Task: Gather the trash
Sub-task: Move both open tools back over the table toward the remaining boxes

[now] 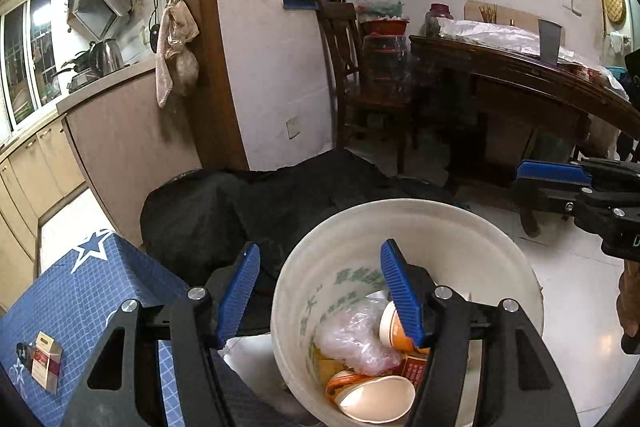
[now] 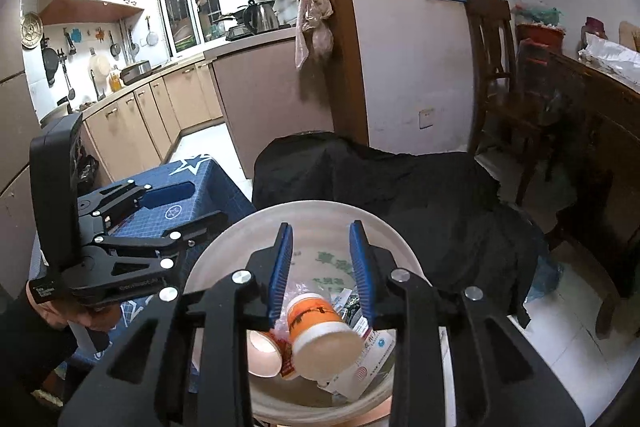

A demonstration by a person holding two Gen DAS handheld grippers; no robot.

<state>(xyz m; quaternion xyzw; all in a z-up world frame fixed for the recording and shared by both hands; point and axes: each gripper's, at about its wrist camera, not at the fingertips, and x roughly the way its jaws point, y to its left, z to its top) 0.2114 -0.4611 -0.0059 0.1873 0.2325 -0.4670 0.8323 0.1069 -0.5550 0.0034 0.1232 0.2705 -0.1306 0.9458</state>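
Over the white bucket (image 2: 240,239) we hold both grippers, right (image 2: 322,267) and left (image 1: 320,291), spread and empty, so the orange cup (image 2: 320,335) lands among the trash already inside.

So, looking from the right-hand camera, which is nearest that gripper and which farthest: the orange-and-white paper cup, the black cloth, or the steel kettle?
From the right gripper:
1. Orange-and-white paper cup, just below the fingertips, inside the white bucket.
2. Black cloth, draped just behind the bucket.
3. Steel kettle, far back on the kitchen counter, upper left.
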